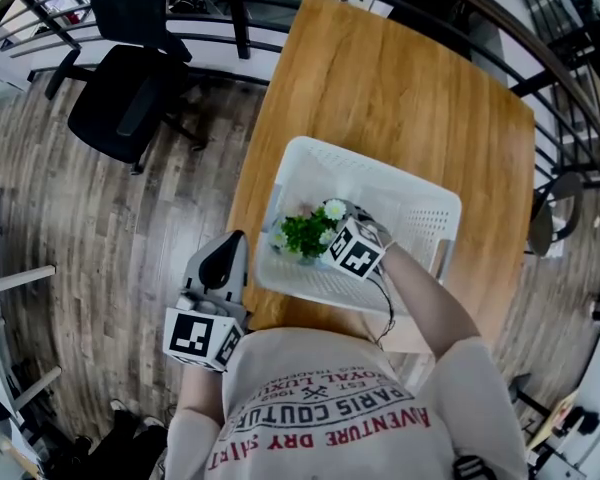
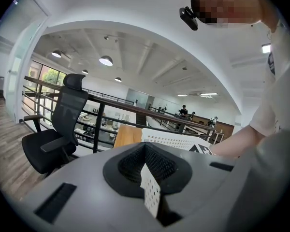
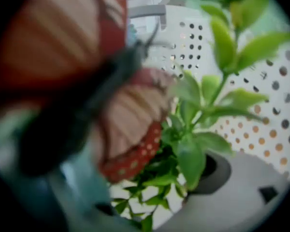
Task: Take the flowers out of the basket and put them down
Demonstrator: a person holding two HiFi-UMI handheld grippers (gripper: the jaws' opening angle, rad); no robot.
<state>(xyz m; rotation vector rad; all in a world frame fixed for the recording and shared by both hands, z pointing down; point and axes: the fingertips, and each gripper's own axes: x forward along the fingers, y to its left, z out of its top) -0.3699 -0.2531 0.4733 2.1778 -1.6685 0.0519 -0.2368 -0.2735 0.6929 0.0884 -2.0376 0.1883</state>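
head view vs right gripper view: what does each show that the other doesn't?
Head view only: the wooden table, a black chair, and the left gripper at the near-left corner of the basket. Right gripper view only: a red butterfly ornament, blurred, close to the lens among the leaves. Both: the flowers with their green leaves, standing inside the white perforated basket.

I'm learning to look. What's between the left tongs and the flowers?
Just the holey side wall of the white basket, pinched by the left tongs; the head view shows it.
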